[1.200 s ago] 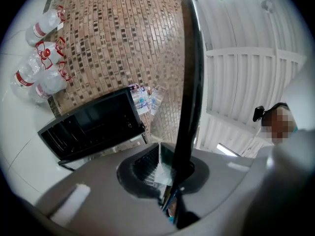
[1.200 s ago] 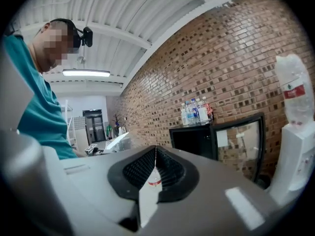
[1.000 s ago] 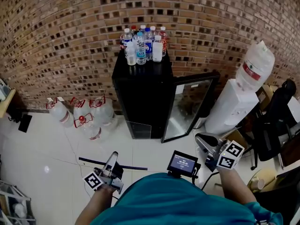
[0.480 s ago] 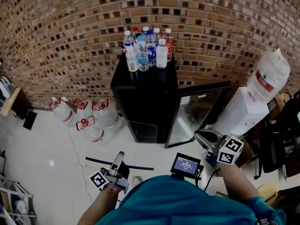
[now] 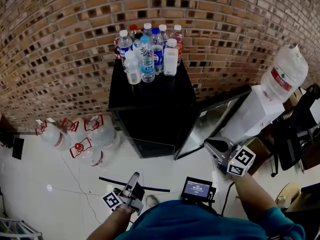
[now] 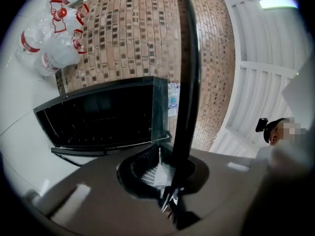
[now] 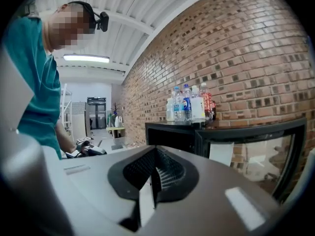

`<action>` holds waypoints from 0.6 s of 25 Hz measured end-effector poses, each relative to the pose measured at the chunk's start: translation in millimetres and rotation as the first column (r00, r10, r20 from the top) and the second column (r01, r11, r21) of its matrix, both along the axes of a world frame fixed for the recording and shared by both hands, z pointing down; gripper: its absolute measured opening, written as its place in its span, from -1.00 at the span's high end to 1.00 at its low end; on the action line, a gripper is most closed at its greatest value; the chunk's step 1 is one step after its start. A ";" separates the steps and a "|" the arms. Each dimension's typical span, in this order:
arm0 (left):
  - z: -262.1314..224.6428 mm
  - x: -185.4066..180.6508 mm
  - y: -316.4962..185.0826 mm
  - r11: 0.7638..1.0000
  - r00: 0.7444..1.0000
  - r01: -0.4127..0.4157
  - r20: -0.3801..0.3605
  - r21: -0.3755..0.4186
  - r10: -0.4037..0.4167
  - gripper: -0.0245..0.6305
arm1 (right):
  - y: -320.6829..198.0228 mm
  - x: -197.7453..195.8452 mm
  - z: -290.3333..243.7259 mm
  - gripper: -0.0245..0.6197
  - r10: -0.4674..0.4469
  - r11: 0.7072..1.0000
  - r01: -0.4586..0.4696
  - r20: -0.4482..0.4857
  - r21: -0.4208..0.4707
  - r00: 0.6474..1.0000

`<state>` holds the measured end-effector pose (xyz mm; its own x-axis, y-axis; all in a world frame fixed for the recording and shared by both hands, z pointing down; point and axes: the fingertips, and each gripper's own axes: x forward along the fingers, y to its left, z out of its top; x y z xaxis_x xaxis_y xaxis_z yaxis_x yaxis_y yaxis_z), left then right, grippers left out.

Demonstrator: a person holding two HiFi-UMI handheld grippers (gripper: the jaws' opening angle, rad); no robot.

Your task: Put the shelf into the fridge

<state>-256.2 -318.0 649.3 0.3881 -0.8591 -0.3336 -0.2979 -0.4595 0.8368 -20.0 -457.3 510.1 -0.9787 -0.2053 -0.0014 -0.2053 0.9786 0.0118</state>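
The shelf [image 5: 135, 184], a thin pane with a dark rim, shows edge-on low over the white floor, in front of the black mini fridge [image 5: 150, 114]. My left gripper [image 5: 131, 190] is shut on its near edge. In the left gripper view the shelf [image 6: 187, 82] rises straight up from the left gripper [image 6: 170, 200], with the fridge [image 6: 98, 117] beyond it. The fridge's glass door [image 5: 210, 119] stands open to the right. My right gripper [image 5: 216, 147] hangs beside that door, shut and empty. In the right gripper view the right gripper [image 7: 153, 181] points toward the fridge [image 7: 172, 132].
Several water bottles [image 5: 147, 54] stand on top of the fridge. Big water jugs [image 5: 75, 139] lie on the floor to its left. A white water dispenser [image 5: 260, 104] stands right of the open door, against the brick wall. A small screen [image 5: 196, 189] sits at my chest.
The view has come closer to the fridge, which now looks larger. My left gripper has carried the shelf a little right and forward. The right gripper stays near the open door.
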 end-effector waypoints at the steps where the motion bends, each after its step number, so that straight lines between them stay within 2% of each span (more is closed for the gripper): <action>1: 12.5 -3.3 -8.0 1.000 1.000 -0.004 0.006 -0.008 0.004 0.80 | -8.9 -4.1 13.7 0.92 0.013 1.000 -0.013 0.002 0.007 1.000; 8: 95.3 -0.9 -60.8 0.999 0.999 -0.013 -0.052 -0.030 0.011 0.80 | -67.7 -25.6 108.7 0.92 0.030 0.999 -0.029 -0.006 0.032 1.000; 12: 132.6 8.5 -83.6 1.000 0.997 -0.023 -0.079 -0.018 0.022 0.80 | -84.3 -33.1 157.4 0.92 0.019 0.999 -0.019 -0.003 0.032 1.000; 15: 167.6 17.3 -98.2 0.999 0.992 -0.021 -0.122 -0.036 0.016 0.80 | -91.5 -33.9 190.1 0.92 0.010 1.000 -0.009 -0.014 0.021 1.000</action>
